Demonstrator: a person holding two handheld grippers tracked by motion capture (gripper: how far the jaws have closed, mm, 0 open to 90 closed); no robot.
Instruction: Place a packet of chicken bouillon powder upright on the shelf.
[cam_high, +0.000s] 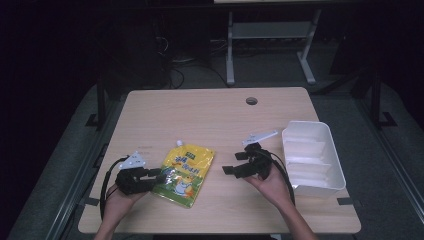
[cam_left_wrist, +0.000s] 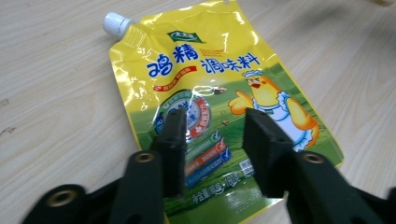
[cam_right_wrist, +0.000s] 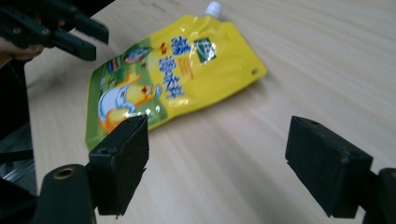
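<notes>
My left gripper (cam_left_wrist: 212, 154) hovers half-closed over the glossy yellow seasoning pouch (cam_left_wrist: 219, 98), flat on the wood-grain counter (cam_high: 210, 110); my right gripper (cam_right_wrist: 233, 163) gapes wide, bare boards beneath.

A dim lab: bare wooden desk (cam_high: 210, 115) with cable hole (cam_high: 251, 101), tangled floor cables (cam_high: 175, 75).

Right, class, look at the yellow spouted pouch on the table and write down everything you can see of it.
The yellow pouch is a glossy, soft plastic bag with a white screw cap on a corner spout, blue Chinese lettering, a cartoon chicken and a green lower part. It lies flat, face up, on the pale wooden table, spout pointing away from the person. The left gripper hovers over its bottom end, jaws part-closed with a gap between them; whether they touch the pouch is unclear.
</notes>
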